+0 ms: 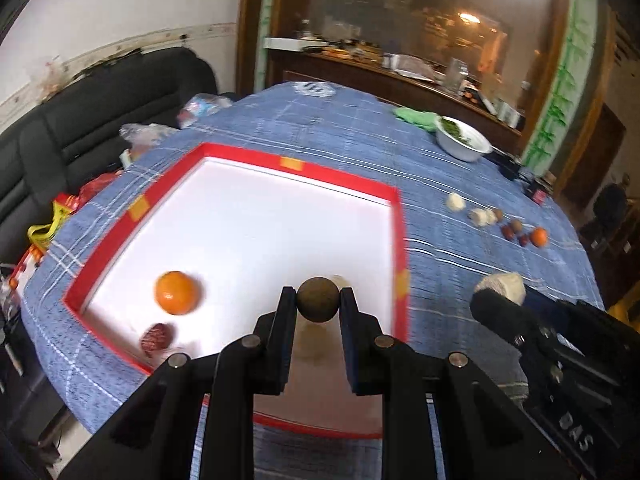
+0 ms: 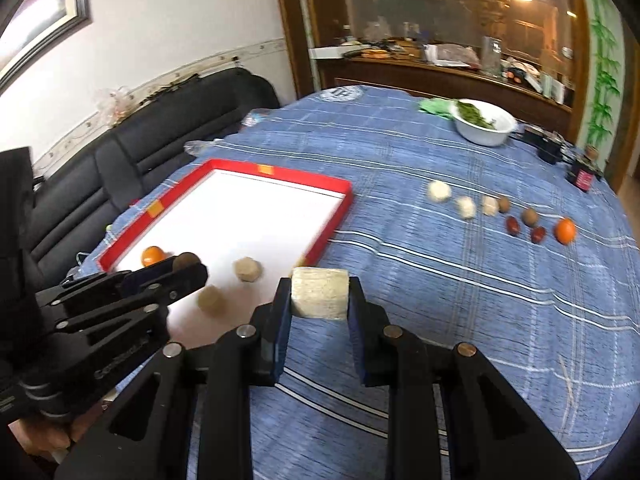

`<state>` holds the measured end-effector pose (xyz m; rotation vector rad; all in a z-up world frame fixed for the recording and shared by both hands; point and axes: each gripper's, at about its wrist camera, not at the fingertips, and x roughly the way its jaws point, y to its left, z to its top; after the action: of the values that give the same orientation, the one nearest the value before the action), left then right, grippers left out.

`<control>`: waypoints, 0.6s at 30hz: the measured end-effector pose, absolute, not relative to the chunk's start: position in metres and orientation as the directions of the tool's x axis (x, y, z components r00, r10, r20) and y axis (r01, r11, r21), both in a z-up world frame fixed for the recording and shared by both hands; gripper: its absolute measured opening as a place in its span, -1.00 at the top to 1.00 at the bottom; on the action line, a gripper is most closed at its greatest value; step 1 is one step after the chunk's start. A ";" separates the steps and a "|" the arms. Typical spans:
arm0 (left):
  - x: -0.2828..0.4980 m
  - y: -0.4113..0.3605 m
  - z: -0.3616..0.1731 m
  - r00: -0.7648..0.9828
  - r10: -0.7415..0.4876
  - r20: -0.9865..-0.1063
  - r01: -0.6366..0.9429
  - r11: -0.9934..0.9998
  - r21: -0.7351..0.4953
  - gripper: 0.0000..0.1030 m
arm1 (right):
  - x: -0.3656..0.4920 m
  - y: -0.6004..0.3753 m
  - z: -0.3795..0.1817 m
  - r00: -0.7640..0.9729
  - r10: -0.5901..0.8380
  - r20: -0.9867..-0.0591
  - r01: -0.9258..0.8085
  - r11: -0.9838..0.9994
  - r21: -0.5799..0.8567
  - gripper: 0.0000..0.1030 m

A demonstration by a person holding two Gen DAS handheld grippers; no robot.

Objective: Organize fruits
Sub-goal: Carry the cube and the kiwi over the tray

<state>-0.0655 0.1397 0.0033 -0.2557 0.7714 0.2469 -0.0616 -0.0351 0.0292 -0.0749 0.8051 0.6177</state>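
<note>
- The red-rimmed tray (image 1: 394, 216) lay on the left of the desk (image 2: 440, 280), its white floor mostly bare beyond an orange (image 1: 177, 293) and a dark red fruit (image 1: 157, 337).
- The left tool (image 1: 318, 300) gripped a round brown fruit (image 1: 318, 299) above the tray's near part.
- The right tool (image 2: 320, 294) clamped a pale cylindrical piece (image 2: 320, 293), long axis crosswise, beside the tray's right edge.
- A row of loose fruits (image 2: 504, 212) sat far right, with open cloth between.
</note>
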 end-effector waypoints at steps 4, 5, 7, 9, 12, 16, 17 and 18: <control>-0.063 0.161 -0.001 0.675 0.161 -0.721 -0.367 0.920 -0.138 0.61 | -0.064 -0.013 0.029 0.507 0.519 -0.688 -0.581 0.796 0.172 0.45; -0.062 0.167 -0.003 0.668 0.171 -0.724 -0.383 0.914 -0.137 0.61 | -0.063 -0.008 0.028 0.499 0.524 -0.690 -0.588 0.790 0.175 0.45; -0.060 0.176 -0.006 0.657 0.184 -0.731 -0.402 0.906 -0.134 0.61 | -0.063 0.002 0.025 0.486 0.533 -0.692 -0.600 0.780 0.179 0.45; -0.057 0.182 -0.009 0.645 0.193 -0.740 -0.420 0.898 -0.132 0.61 | -0.061 0.013 0.022 0.472 0.542 -0.696 -0.609 0.770 0.187 0.45; -0.053 0.188 -0.012 0.636 0.202 -0.744 -0.431 0.894 -0.126 0.61 | -0.059 0.024 0.016 0.461 0.545 -0.701 -0.615 0.765 0.191 0.45; -0.047 0.194 -0.014 0.627 0.212 -0.749 -0.443 0.889 -0.119 0.61 | -0.052 0.036 0.008 0.448 0.541 -0.712 -0.611 0.766 0.198 0.45; -0.045 0.196 -0.015 0.624 0.214 -0.751 -0.447 0.886 -0.120 0.61 | -0.051 0.038 0.006 0.445 0.541 -0.714 -0.611 0.766 0.200 0.45; -0.045 0.197 -0.015 0.623 0.217 -0.752 -0.452 0.884 -0.118 0.61 | -0.049 0.041 0.004 0.442 0.539 -0.717 -0.611 0.766 0.200 0.45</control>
<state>-0.0447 0.1971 -0.0150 -0.3107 0.8133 0.3913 -0.0494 0.0407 0.0044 -0.0928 0.8535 0.7148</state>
